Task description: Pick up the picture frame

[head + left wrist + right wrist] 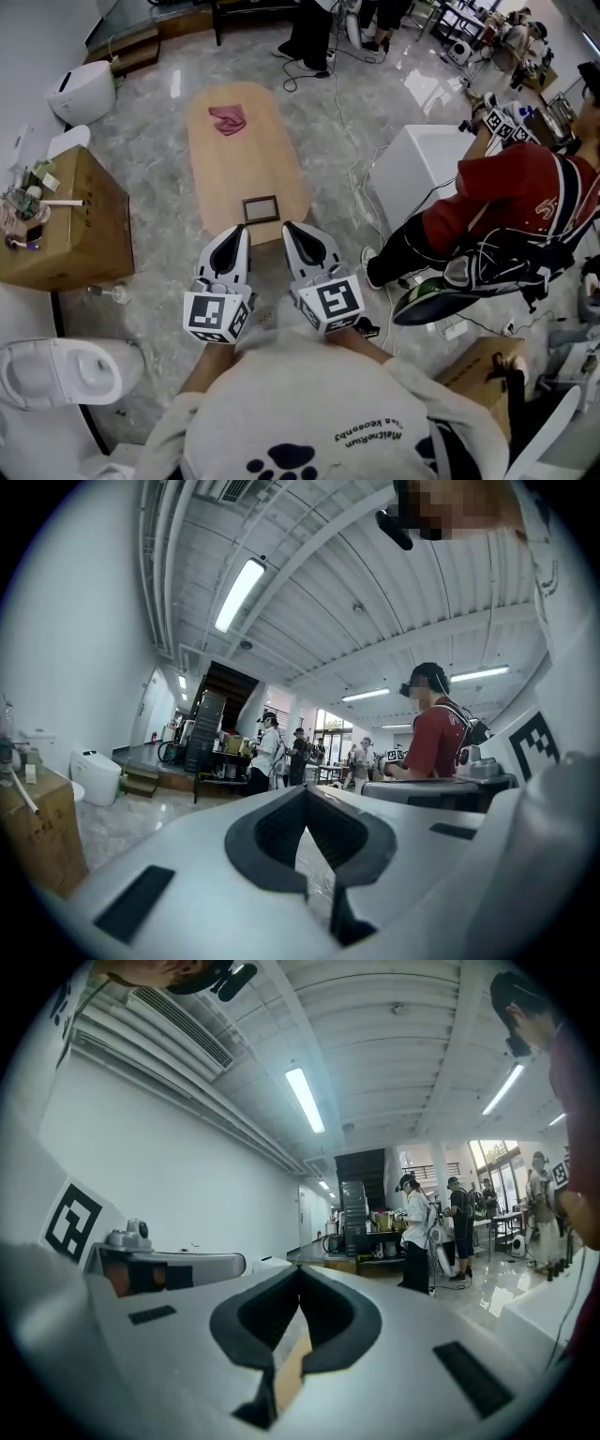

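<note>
**Both claws shut, frame lying on the table's near end**

The hands that hold the claws are hidden under the marker cubes and the grey sweater. In both gripper views the claw's own white body fills the bottom of the picture and covers the table top. What the picture frame shows inside cannot be made out; its middle just looks dark.

The picture frame (261,208) lies flat on the near end of the long wooden table (234,159). The left gripper (242,230) and the right gripper (289,228) sit side by side at that same end of the table, tips pointing at the frame. The frame is just past the tips and between them, and neither one touches it. Both claws are pressed together with nothing between them.

A crumpled pink cloth (228,119) lies on the far end of the table. Left of the table stands a cardboard box (70,220). Its top is closed, and small things sit on top of it, too tiny to name.
</note>
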{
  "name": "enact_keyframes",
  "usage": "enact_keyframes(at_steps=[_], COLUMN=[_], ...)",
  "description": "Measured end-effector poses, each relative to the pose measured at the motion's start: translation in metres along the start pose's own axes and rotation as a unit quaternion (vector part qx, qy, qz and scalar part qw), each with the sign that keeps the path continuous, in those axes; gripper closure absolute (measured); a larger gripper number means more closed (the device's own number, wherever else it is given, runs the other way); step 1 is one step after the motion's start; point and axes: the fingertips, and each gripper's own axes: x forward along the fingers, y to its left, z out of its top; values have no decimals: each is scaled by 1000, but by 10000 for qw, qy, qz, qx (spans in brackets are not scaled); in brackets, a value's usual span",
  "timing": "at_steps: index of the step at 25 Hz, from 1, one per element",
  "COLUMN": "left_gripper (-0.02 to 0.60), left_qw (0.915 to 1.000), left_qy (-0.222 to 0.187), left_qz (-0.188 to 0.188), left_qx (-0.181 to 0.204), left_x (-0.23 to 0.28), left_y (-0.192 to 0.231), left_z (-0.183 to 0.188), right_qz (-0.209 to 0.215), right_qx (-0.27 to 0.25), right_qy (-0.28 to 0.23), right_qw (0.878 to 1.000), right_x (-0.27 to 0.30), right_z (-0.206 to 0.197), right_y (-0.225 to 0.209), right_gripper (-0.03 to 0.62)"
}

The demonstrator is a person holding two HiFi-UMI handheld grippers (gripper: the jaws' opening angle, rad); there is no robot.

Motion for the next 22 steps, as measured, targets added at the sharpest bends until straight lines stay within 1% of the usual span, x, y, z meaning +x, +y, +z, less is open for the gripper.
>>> enact_keyframes(at_steps=[4, 11, 18, 22], left_gripper=[574, 574, 574, 574], left_qw=[10000, 9999, 10000, 9999], left_qy=[39, 37, 71, 83], left_qz=[-76, -151, -49, 89], left_qx=[-25, -12, 6, -37], left_x=[-1, 14, 31, 43], left_y=[-1, -3, 14, 31], left_z=[-8, -6, -7, -7], right_qz=[-109, -192, -106, -7], right_qx=[16, 12, 54, 67], right_qy=[38, 37, 32, 98], right_qw=[9999, 9998, 9999, 9999], right_x=[-4, -1, 26, 47], right_z=[-8, -6, -6, -8], right_y=[0, -12, -20, -26], right_gripper=[586, 586, 586, 586])
